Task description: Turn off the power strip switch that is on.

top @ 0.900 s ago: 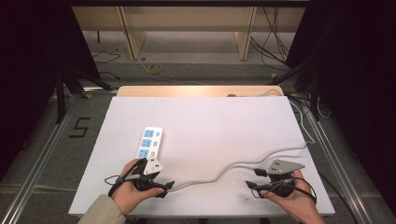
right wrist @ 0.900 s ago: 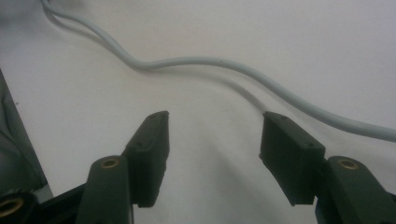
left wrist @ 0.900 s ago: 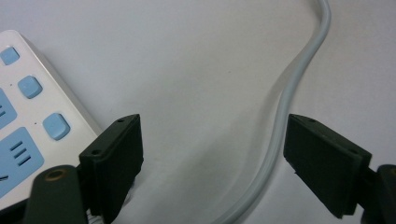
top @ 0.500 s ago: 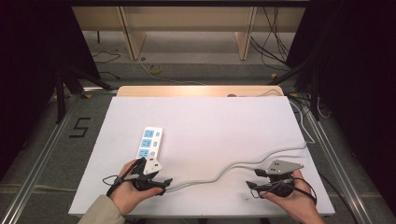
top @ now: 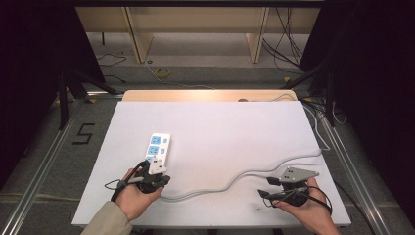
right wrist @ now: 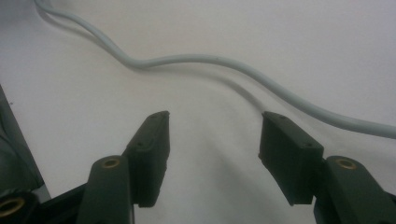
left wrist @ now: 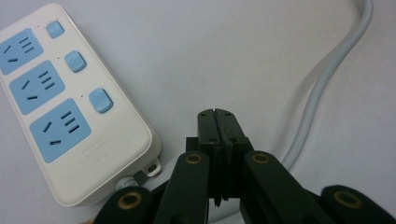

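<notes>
White cloth covers the tabletop [top: 210, 122]. Nothing has moved in the last second, so work on the power strip [top: 157, 148] has not begun. It lies near the front left corner. The left gripper [left wrist: 218, 122] is closed on nothing beside it. The right gripper [right wrist: 212, 144] waits wide open by the cord [right wrist: 196, 59].

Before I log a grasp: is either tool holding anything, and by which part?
Nothing is held. The left tool is shut beside the power strip; the right tool is open short of the grey cord.
</notes>
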